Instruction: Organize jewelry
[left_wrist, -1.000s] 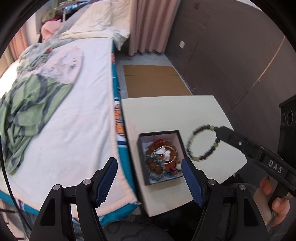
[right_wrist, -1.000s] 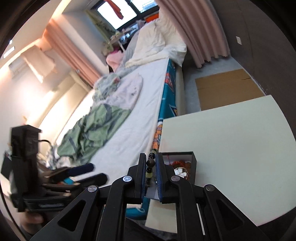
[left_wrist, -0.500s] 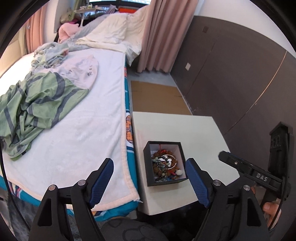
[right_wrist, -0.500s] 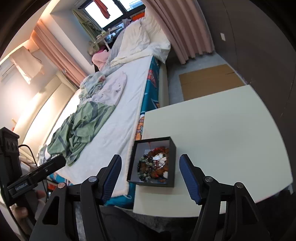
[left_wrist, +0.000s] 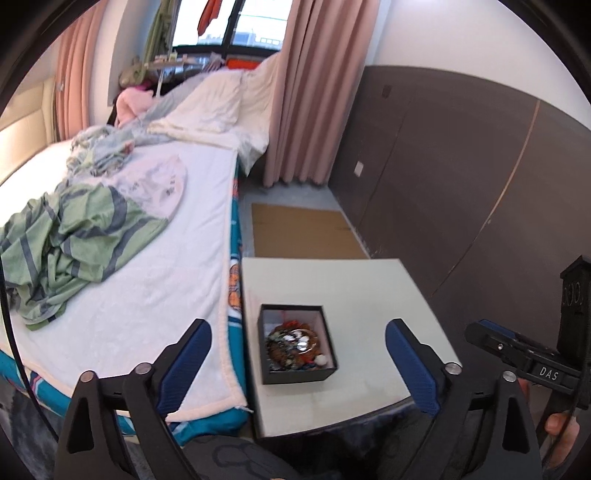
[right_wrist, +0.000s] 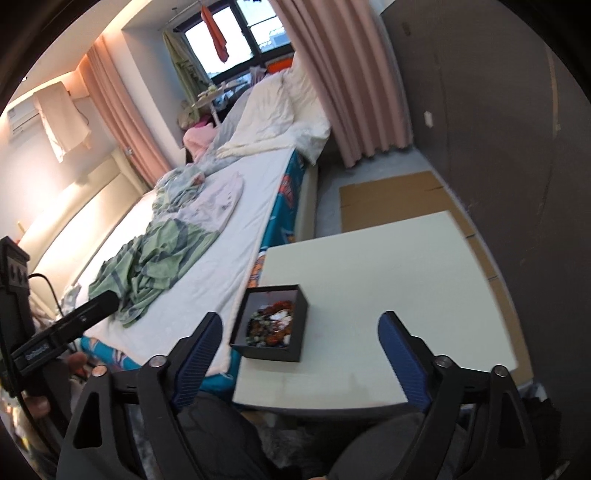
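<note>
L gripper (left_wrist: 298, 363) jaws wide apart, just been opening more, nothing btwn the blue pads (left_wrist: 412, 367). R gripper (right_wrist: 300, 354) also spread wide, jaws just been opening, nothing btwn them. Both sit off the near edge of the table (left_wrist: 369, 288), above it, pointed down at it, not touching anything.

Box (left_wrist: 296, 349), black, open top, white inside, stands on the table near its left front corner, close to the bed-side edge. Jewelry (left_wrist: 293, 345) piled inside: tangle of brown/red/green beads, some white bits and shiny metal; single pieces too small to tell apart. In R wrist view the box (right_wrist: 271, 326) shows btwn the two fingers, slightly nearer the left one.

Rest of tabletop bare, cream colour. Bed (left_wrist: 122, 266) runs just beside the table's left side, white cover, teal printed edge. Green striped cloth (left_wrist: 70, 236) crumpled on the bed, well apart from the box. Cardboard (left_wrist: 303, 232) flat on floor beyond the table. Pink curtain (left_wrist: 314, 92) by dark wall panel.

R gripper body visible at right edge of L wrist view, fingers of the person's hand (left_wrist: 559, 424) around its handle.
</note>
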